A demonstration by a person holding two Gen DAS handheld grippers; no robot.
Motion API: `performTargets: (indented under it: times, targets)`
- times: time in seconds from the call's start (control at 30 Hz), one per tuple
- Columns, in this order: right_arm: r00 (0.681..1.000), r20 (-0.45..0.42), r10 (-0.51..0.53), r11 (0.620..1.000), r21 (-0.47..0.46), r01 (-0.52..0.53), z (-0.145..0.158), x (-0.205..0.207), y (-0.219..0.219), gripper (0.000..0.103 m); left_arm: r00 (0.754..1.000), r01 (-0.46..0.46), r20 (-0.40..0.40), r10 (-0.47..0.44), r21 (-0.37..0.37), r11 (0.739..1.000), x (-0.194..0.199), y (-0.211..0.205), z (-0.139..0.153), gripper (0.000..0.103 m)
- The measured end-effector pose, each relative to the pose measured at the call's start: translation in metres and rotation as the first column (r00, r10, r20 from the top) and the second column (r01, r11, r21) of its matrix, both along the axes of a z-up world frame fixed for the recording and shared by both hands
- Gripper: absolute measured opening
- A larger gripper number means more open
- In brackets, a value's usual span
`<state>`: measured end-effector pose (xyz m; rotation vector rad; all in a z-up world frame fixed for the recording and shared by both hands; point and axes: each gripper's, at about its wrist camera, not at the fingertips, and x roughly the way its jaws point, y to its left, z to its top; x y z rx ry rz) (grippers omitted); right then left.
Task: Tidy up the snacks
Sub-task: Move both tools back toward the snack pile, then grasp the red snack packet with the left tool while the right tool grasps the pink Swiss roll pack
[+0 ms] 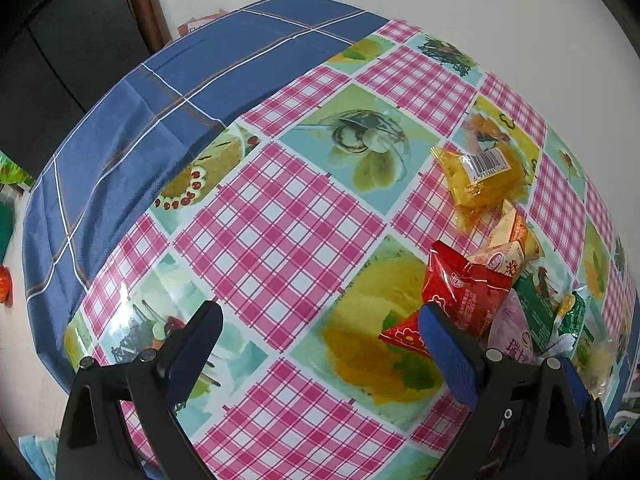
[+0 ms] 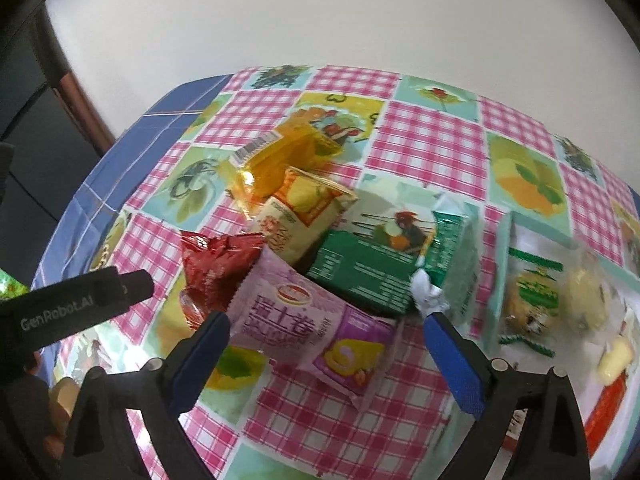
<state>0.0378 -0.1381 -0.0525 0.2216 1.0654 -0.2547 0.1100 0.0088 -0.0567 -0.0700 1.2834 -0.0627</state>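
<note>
Several snack packs lie in a pile on the patterned tablecloth [image 1: 280,232]. In the left wrist view I see a yellow pack [image 1: 480,176], a red pack [image 1: 460,292], a cream pack [image 1: 508,240] and a pink pack [image 1: 516,332]. My left gripper [image 1: 320,320] is open and empty, its right finger beside the red pack. In the right wrist view my right gripper [image 2: 326,324] is open over the pink pack [image 2: 304,320]. Behind it lie the red pack [image 2: 216,264], cream pack [image 2: 300,212], yellow pack [image 2: 276,160] and a green pack [image 2: 372,276].
A clear pack with a green label [image 2: 536,296] and other wrapped snacks [image 2: 612,360] lie at the right. The left gripper's finger [image 2: 80,300] shows at the left of the right wrist view. A blue cloth [image 1: 140,120] covers the table's far left; a white wall stands behind.
</note>
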Motion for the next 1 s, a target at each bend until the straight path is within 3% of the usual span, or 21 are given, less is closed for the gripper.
performTargets:
  times: [0.43,1.0]
  targets:
    - [1.000,-0.013,0.003,0.998,0.063,-0.003,-0.018,0.018,-0.005,0.095,1.000,0.012,-0.012,-0.012,-0.003,1.000,0.005,-0.004,-0.004,0.098]
    - [0.997,-0.078,0.002,0.986,0.165,0.011,-0.025,-0.001,-0.007,0.093,0.997,0.078,-0.019,-0.078,-0.012,0.997,0.004,-0.017,-0.005,0.098]
